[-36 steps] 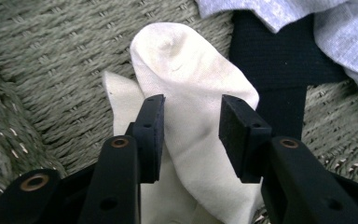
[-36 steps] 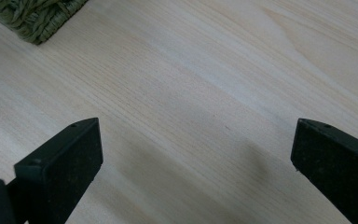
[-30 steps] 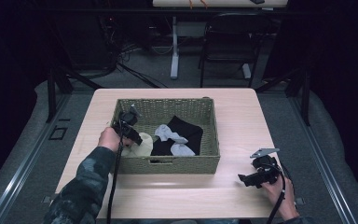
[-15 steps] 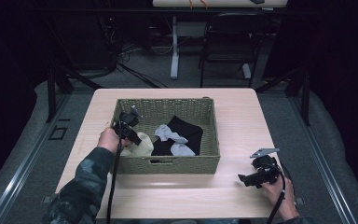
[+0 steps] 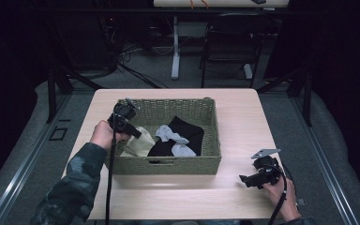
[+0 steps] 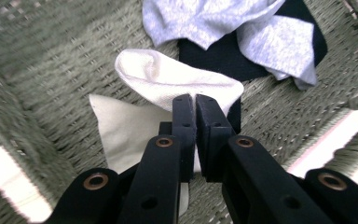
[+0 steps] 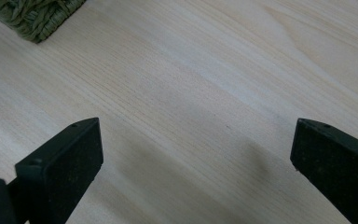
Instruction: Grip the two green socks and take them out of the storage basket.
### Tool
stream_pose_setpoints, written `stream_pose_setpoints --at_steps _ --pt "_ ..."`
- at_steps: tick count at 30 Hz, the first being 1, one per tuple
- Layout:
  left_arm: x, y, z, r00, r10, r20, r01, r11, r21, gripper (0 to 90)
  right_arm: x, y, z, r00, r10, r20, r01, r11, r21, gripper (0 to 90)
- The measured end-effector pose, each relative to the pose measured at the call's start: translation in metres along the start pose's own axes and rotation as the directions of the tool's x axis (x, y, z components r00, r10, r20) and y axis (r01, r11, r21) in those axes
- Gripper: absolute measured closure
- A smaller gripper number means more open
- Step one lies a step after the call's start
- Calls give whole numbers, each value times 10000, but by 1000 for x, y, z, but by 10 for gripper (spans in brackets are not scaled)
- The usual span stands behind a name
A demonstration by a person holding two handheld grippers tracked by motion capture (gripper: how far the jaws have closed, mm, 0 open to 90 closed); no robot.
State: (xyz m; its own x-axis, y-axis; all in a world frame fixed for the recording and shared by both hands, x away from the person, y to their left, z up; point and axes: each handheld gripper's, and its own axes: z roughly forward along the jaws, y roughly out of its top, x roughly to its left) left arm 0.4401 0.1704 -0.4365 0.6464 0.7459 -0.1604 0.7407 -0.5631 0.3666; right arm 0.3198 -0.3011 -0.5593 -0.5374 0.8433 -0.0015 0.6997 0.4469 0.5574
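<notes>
Pinching the cream cloth (image 6: 168,84) since earlier, left tongs (image 6: 196,100) now lifted slightly inside basket (image 5: 168,164), right tongs (image 7: 196,154) unmoved (spread wide)

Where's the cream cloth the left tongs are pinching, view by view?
High view: cream cloth lies at the left end of the woven basket, under the left tongs.
Left gripper view: centre, clamped between the shut jaws.
Right gripper view: not in it.
Shared landmark: the basket, whose corner sits top left there.
</notes>
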Motion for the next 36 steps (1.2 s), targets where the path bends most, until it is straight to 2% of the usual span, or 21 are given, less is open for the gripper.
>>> stream_pose_setpoints --at_steps 8,19,30,36 --pt "-5 10 -23 9995 288 -123 -290 9993 -227 867 0 0 0 10000 9 2 -9 10000 6 16" --pt "-10 21 -45 9977 605 -301 -615 9976 -312 867 0 0 0 10000 -13 23 13 10000 -7 16" --pt "-9 27 -67 9973 581 -450 -610 9960 -659 867 0 0 0 10000 -21 2 21 10000 9 16" --pt "-7 31 -79 9963 540 -667 -590 9954 -756 867 0 0 0 10000 10 -2 -10 10000 30 17"
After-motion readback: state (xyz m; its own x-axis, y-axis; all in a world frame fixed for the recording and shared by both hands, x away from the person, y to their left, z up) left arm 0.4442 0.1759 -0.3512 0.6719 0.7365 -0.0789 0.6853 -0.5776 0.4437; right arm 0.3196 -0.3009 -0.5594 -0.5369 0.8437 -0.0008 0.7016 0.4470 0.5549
